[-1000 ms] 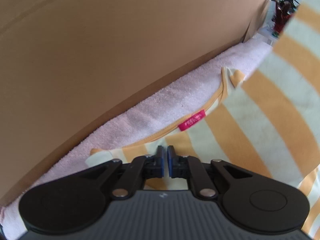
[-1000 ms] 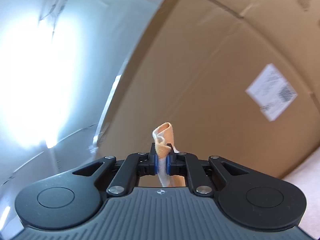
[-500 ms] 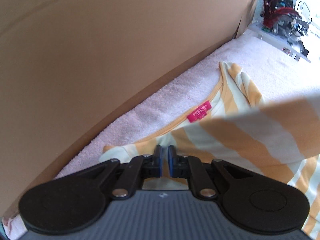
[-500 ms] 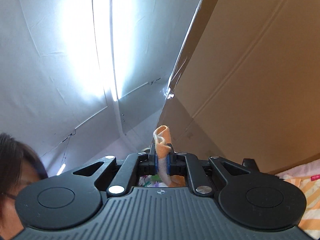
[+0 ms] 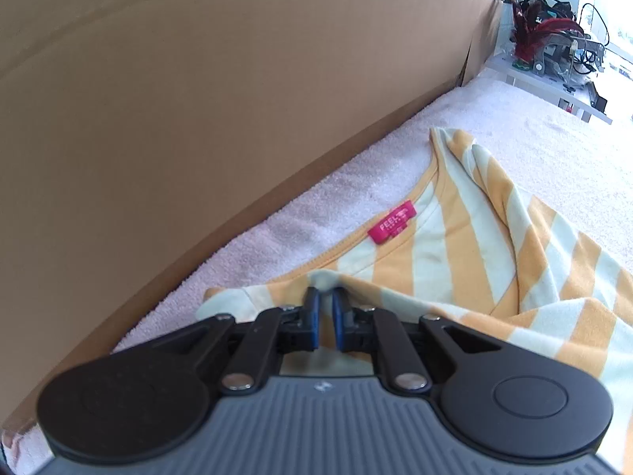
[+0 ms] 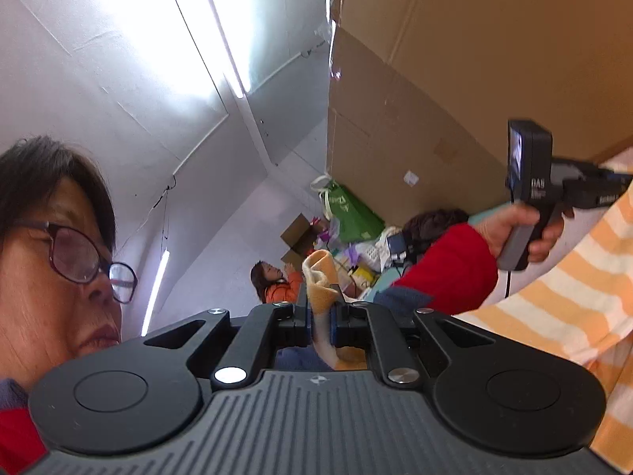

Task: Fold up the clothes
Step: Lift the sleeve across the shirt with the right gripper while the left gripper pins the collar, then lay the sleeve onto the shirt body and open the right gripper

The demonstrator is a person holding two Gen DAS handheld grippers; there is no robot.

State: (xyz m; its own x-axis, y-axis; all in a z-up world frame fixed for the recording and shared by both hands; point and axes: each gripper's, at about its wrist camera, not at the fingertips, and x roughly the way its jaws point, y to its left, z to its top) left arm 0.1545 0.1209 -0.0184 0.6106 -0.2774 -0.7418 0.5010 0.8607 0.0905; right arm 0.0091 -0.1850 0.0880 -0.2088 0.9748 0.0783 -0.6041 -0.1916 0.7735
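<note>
Striped T-shirt [image 5: 467, 245], orange/cream, lying on pink towel [image 5: 356, 182] w/ neckline toward cardboard wall [image 5: 198, 99]; pink neck label [image 5: 391, 222] face up, so inside of collar showing. Far shoulder bunched into a ridge, fabric doubled over near right of left-wrist view, prob. mid-fold.

Left gripper [image 5: 325, 308] angled down at near shoulder, blue pads clamped on a pinch of striped cloth, narrow gap filled by fabric. Likely acting as anchor: pins that corner so rest of shirt can be swung over w/o whole thing sliding.

Right gripper [image 6: 321, 316] pointing roughly level, back toward the person [image 6: 51, 261], pads closed tight on a rolled orange/cream edge poking up between them. Shirt body draping off to right of that view, lifted clear of towel there, taut enough to show flat stripes. Held high prob. to carry that edge across over the pinned side.

Left hand [image 6: 522, 229] in red sleeve visible in right-wrist view, gripping other tool's handle.

Judgement: fold underway, not laid down yet. Risk: edge slipping from right pads, or crooked crease if anchor shifts.
</note>
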